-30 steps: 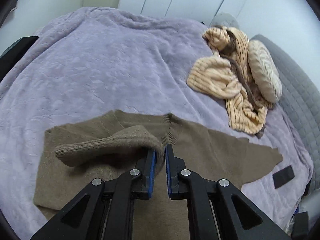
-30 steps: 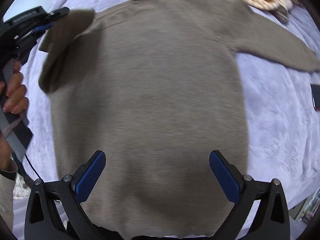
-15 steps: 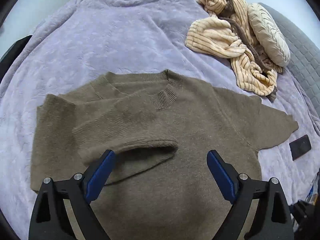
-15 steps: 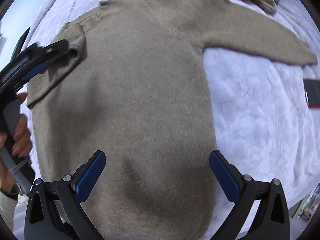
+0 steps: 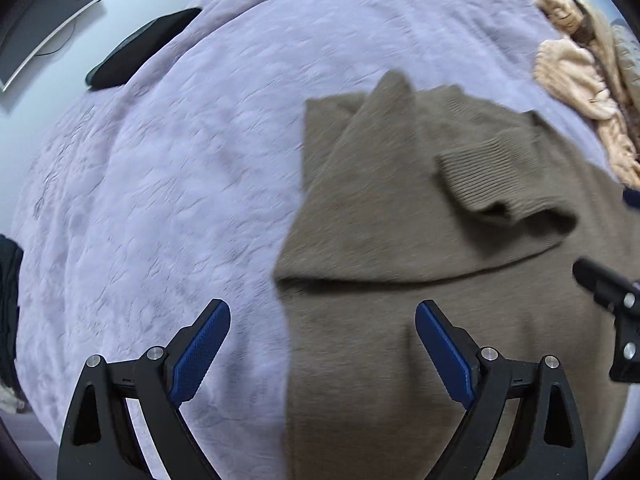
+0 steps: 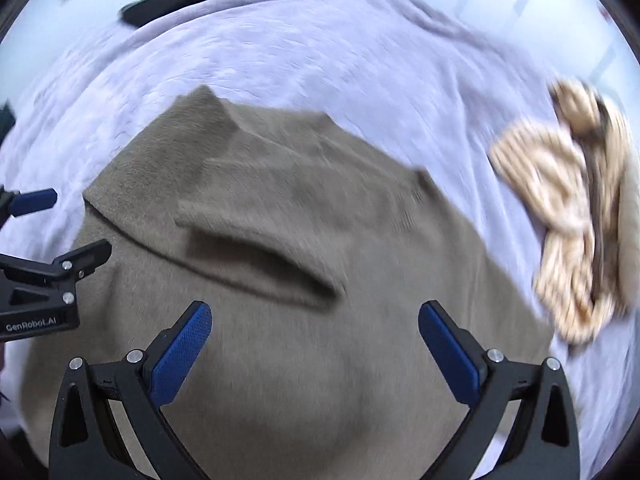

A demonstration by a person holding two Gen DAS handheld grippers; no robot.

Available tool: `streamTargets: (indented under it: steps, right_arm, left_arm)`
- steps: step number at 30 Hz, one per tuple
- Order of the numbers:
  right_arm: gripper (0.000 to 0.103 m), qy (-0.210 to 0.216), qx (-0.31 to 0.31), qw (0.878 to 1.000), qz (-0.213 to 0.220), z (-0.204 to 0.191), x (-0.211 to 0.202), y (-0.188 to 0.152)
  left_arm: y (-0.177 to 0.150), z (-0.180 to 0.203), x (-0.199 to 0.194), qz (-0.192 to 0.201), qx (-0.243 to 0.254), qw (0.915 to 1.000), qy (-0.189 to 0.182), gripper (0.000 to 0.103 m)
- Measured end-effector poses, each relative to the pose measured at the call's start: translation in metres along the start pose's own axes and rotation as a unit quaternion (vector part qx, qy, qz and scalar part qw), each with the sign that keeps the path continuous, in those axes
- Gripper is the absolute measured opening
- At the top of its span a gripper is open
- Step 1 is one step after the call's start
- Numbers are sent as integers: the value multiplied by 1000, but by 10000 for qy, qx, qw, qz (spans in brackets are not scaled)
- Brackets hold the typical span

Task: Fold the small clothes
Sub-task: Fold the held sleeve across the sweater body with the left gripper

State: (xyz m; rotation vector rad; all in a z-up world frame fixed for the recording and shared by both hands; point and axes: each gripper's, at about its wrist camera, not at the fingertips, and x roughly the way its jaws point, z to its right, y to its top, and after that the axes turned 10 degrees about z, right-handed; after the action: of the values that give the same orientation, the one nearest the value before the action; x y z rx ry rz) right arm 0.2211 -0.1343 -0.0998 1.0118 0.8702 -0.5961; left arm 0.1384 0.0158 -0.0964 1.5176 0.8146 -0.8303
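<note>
While motion is smearing the right wrist view:
Bed cover (image 5: 192,168): lavender, running off every edge.
Sweater (image 5: 400,216): brown, lying flat, its lower hem cut off; one sleeve (image 5: 492,176) is now lying folded across the chest (released since a second ago).
Left gripper (image 5: 322,354): now gaping wide, hovering over the sweater's edge.
Right gripper (image 6: 314,354): spread, empty, above the sweater's body.

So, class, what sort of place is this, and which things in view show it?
Most likely a bedroom. A wide bed is covered by a lilac plush blanket, a brown sweater lies spread on it for folding, and a curved monitor stands beside the bed.
</note>
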Motion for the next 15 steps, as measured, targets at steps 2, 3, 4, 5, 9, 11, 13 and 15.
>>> streamTargets:
  steps: [2,3,4,5,9,11,13,15]
  right_arm:
    - [103,-34,-391,9992,4,-12,16,6]
    - [101,-94,-586,9982,-14,-16,19,6]
    - [96,-148,-754,9970,-23,-20,28,9]
    - [91,-159,-861,9962,-37,-22,35,10]
    - [11,136,-480,9983,-289,-2,52,19]
    - [11,237,373,9990,-10,32,41,23]
    - [11,145,1259,9917,205,73,27,16]
    - [11,158,2182,9752,326,114,17,-5]
  left_arm:
    - [-5,-5,9,-67,-56,9999,79,94]
    - [-6,-6,13,-93,-99,9999,94,94]
    - [-7,-8,15,-94,-146,9998,94,94]
    - [-7,-9,18,-81,-202,9997,98,94]
    - [-4,-11,26,-34,-379,9991,167,94]
    - [-3,-13,29,-32,-451,9988,210,94]
    - [-4,-13,31,-19,-504,9984,236,94]
    - [-4,-14,33,-2,-521,9983,276,94]
